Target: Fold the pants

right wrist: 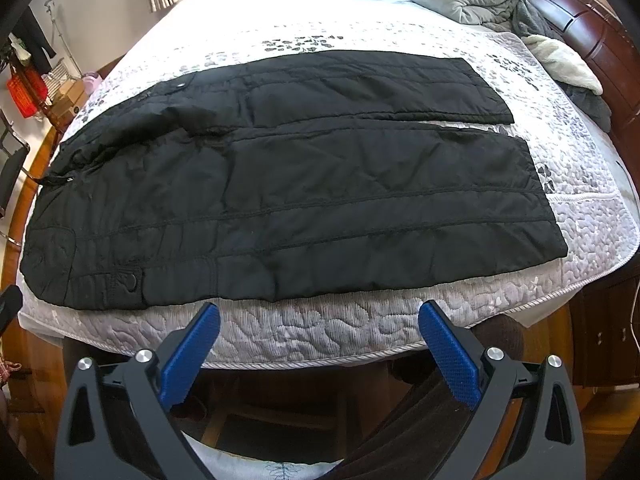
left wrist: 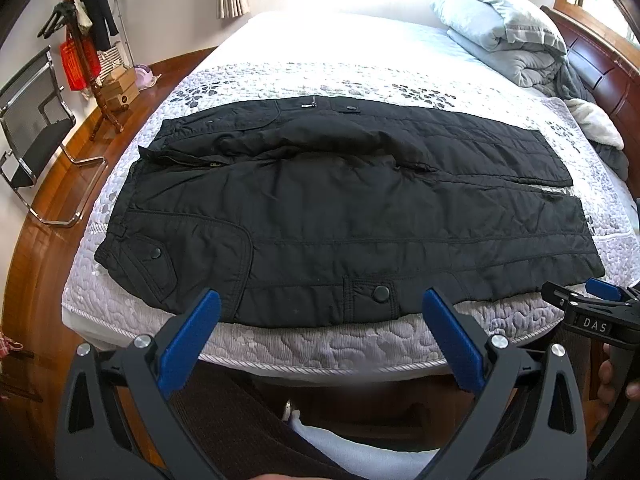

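Because the pants [left wrist: 352, 216] lie flat and unfolded on the bed [left wrist: 320, 344], the left gripper [left wrist: 320, 304] and right gripper [right wrist: 318, 316] hang spread, empty, just off its near edge.

One pair of pants, two grippers, one bed

One pair of black quilted pants [left wrist: 352, 216] lies on one bed [left wrist: 320, 344], with two legs and three snap buttons visible. Two grippers hover at the bed's near edge: the left gripper [left wrist: 320, 308] and the right gripper [right wrist: 319, 322], each with two blue jaws spread apart. One pillow [left wrist: 492, 16] and one folded duvet [left wrist: 516, 60] sit at the bed's head.
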`<control>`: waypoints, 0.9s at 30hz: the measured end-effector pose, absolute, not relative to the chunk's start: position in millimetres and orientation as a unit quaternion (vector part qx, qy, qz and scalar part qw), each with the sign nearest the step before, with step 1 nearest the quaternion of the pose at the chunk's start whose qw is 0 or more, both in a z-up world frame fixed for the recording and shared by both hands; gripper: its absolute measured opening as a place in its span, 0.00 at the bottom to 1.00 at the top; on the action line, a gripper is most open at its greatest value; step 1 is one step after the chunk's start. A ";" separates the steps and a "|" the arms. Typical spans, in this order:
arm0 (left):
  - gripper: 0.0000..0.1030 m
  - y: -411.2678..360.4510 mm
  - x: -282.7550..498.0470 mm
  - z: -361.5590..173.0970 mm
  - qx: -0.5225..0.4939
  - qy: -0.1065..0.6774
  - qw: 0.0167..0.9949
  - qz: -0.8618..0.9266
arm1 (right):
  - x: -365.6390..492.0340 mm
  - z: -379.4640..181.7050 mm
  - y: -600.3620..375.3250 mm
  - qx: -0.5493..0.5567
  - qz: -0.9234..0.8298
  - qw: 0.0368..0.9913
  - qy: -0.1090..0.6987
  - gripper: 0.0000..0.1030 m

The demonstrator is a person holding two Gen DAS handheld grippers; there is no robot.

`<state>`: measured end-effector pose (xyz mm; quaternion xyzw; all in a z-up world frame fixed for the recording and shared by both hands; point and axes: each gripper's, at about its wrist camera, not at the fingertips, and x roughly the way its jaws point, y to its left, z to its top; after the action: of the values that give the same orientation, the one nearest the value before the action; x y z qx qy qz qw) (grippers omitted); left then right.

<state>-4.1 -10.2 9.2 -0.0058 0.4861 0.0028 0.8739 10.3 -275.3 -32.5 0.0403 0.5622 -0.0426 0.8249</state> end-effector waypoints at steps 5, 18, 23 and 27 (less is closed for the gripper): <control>0.97 -10.1 -3.9 8.6 -0.006 0.486 0.874 0.003 | 10.0 -32.9 -275.3 0.041 -0.043 0.825 0.562 0.97; 0.97 -12.3 -3.0 5.1 0.001 0.489 0.872 0.002 | 12.3 -38.1 -275.3 0.045 -0.037 0.821 0.569 0.97; 0.97 -13.5 -2.2 5.1 0.002 0.490 0.872 0.002 | 13.6 -39.6 -275.0 0.045 -0.035 0.819 0.571 0.97; 0.97 -13.7 -2.0 4.7 0.003 0.490 0.872 0.001 | 14.5 -41.1 -275.4 0.047 -0.033 0.818 0.572 0.97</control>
<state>-2.0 -13.7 4.7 0.0032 0.4899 0.0012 0.8718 14.5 -275.4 -41.1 0.0465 0.5719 -0.0333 0.8183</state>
